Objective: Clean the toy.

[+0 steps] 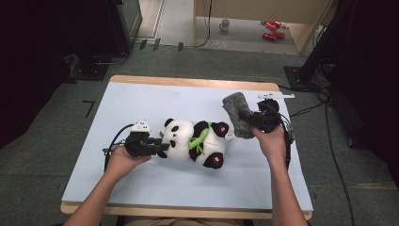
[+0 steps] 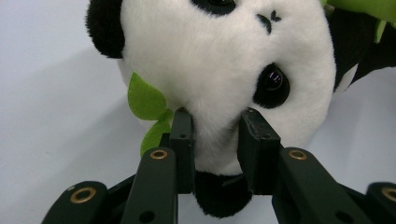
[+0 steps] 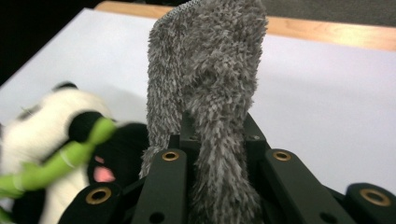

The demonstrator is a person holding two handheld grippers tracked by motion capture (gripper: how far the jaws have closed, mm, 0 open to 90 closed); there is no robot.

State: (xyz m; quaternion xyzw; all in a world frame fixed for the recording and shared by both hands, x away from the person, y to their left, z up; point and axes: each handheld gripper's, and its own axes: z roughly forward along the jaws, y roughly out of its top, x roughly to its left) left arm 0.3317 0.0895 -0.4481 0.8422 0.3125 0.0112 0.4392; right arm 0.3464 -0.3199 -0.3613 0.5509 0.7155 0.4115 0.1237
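Pinching panda head: left hand-held gripper.

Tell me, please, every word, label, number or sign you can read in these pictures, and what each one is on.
"7": a dark mark that reads like this numeral, on the grey floor left of the table.
Red cans on the far floor: any print is too small to read.
Mug beside them: no readable print.
Panda toy, grey fuzzy cloth, left claw and right claw: no text.
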